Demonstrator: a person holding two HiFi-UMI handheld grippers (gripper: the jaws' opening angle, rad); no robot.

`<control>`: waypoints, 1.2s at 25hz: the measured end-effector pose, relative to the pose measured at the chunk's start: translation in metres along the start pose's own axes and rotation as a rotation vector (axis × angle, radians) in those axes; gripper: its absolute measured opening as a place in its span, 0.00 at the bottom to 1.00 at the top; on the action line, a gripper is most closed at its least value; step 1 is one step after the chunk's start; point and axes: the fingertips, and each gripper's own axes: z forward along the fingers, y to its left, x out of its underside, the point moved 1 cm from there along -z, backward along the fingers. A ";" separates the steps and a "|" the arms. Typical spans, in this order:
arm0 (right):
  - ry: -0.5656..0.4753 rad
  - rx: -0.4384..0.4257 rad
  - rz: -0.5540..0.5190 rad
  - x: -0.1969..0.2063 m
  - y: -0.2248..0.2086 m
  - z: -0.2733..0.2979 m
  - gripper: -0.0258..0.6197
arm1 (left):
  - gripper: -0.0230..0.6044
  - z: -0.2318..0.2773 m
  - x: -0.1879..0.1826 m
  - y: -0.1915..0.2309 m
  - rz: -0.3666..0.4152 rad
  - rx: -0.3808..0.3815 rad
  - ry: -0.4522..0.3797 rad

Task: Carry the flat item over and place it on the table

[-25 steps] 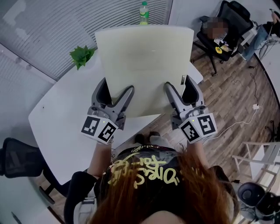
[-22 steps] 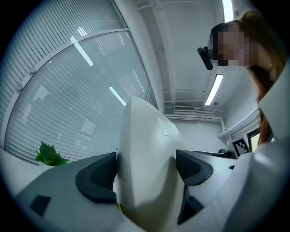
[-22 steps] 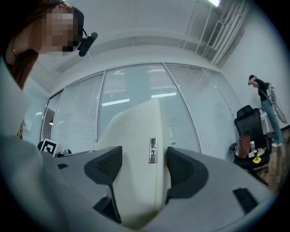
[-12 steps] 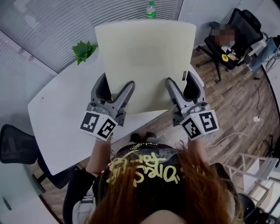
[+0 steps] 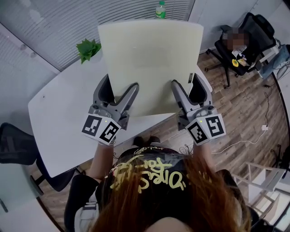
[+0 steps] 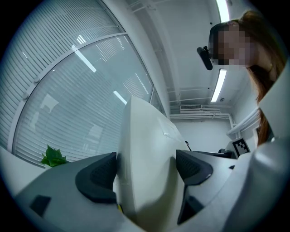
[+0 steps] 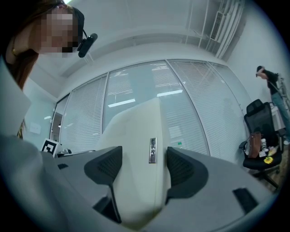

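A large flat cream board (image 5: 149,63) is held level above the white table (image 5: 59,122), its near edge clamped by both grippers. My left gripper (image 5: 117,93) is shut on the board's near left part; in the left gripper view the board (image 6: 145,158) fills the gap between the dark pads (image 6: 97,176). My right gripper (image 5: 189,90) is shut on the near right part, beside a small label strip (image 7: 152,150) on the board (image 7: 136,154).
A green plant (image 5: 88,49) and a green bottle (image 5: 160,10) stand at the table's far side by the blinds. Office chairs (image 5: 242,41) are at the right on the wooden floor; a dark chair (image 5: 18,145) is at the left. The person's head and shirt fill the bottom.
The board and both grippers have shifted slightly forward over the table; the view has drifted a little. Both grips are unchanged.
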 end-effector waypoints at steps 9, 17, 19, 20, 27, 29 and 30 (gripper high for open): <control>0.025 0.000 0.017 0.013 0.001 0.004 0.53 | 0.68 -0.004 0.010 0.009 -0.015 -0.017 0.021; 0.057 -0.006 0.050 0.028 0.002 0.009 0.52 | 0.68 -0.010 0.022 0.019 -0.036 -0.042 0.047; 0.064 -0.008 0.054 0.032 0.002 0.010 0.51 | 0.68 -0.012 0.025 0.021 -0.041 -0.048 0.051; 0.068 -0.010 0.055 0.034 0.002 0.010 0.51 | 0.68 -0.013 0.026 0.021 -0.043 -0.051 0.054; 0.093 -0.017 0.067 0.048 0.005 0.013 0.51 | 0.68 -0.018 0.039 0.030 -0.059 -0.072 0.075; 0.101 -0.017 0.074 0.052 0.005 0.014 0.51 | 0.68 -0.019 0.042 0.032 -0.064 -0.076 0.082; 0.106 -0.016 0.076 0.053 0.004 0.014 0.51 | 0.68 -0.019 0.043 0.033 -0.065 -0.077 0.086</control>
